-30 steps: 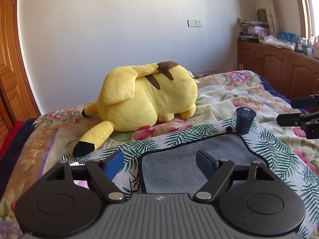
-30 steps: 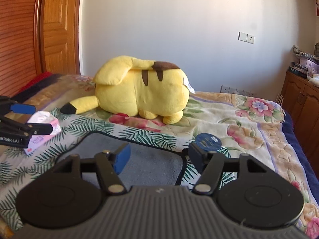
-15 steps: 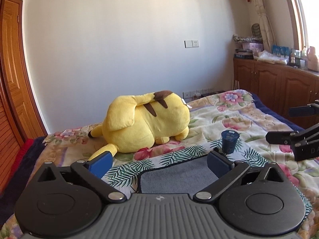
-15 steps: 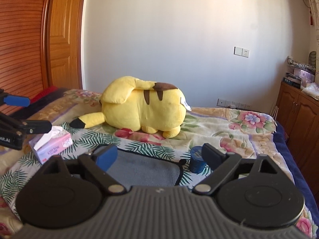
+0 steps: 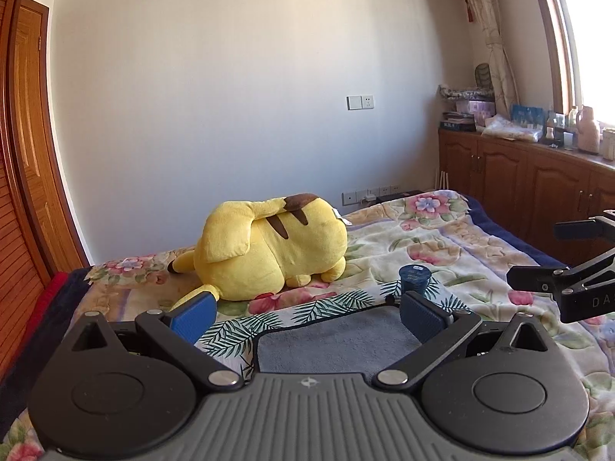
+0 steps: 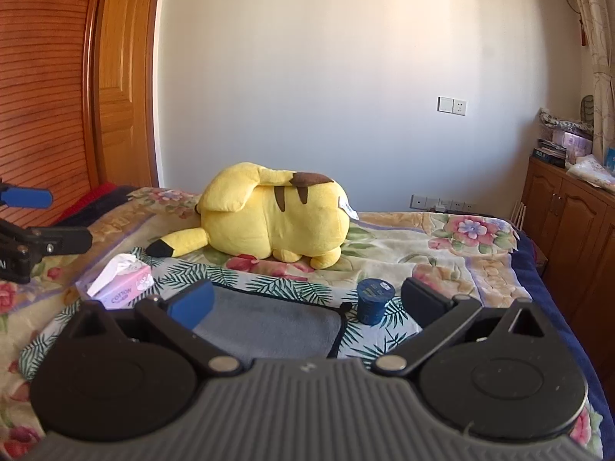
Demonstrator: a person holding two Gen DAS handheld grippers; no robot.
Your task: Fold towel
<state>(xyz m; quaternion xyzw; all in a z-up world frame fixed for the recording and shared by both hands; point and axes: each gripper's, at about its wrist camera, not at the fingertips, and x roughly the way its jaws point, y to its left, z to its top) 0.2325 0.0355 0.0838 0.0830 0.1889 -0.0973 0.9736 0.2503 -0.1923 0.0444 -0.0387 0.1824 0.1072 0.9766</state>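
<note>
While both tongs (image 5: pixel 305 314) (image 6: pixel 305 303) gape above the grey towel (image 6: pixel 269 326), the tissue box (image 6: pixel 123 288) reads "COTTON".

The left gripper (image 5: pixel 307 315) is held level, its blue-padded fingers (image 5: pixel 192 317) spread wide with nothing between them. The right gripper (image 6: pixel 305 303) is held likewise, fingers (image 6: pixel 191 304) wide apart and empty. Each shows at the edge of the other's view, well apart.

Reads "COTTON" on the pink cardboard tissue box (image 6: pixel 125 286); "DA" on the black right gripper (image 5: pixel 546 259).
</note>
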